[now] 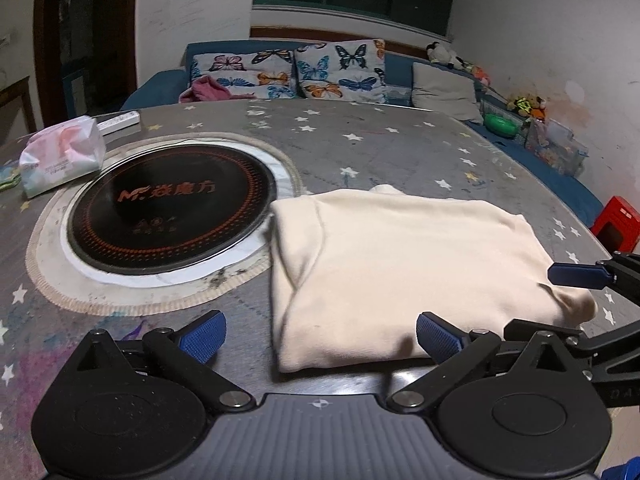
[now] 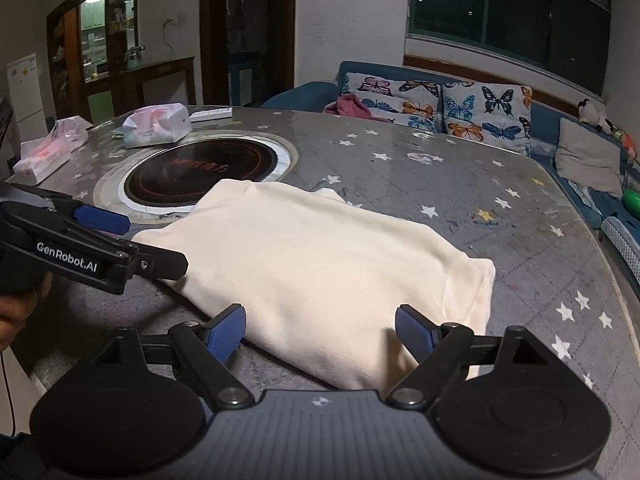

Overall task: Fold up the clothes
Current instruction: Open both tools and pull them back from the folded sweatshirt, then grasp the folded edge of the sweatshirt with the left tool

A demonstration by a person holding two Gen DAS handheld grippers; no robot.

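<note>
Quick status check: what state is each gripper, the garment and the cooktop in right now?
Left gripper: open, holding nothing, at the near edge of the garment.
Right gripper: open, holding nothing, over the near edge of the garment.
Cream fleece garment: folded into a compact rectangle, lying flat on the table.
Round black induction cooktop: bare, nothing on it.

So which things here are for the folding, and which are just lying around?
For the folding:
cream top, folded on the table
left gripper, open
right gripper, open

Just lying around:
hotplate
tissue pack
second tissue pack
remote
butterfly cushions
</note>
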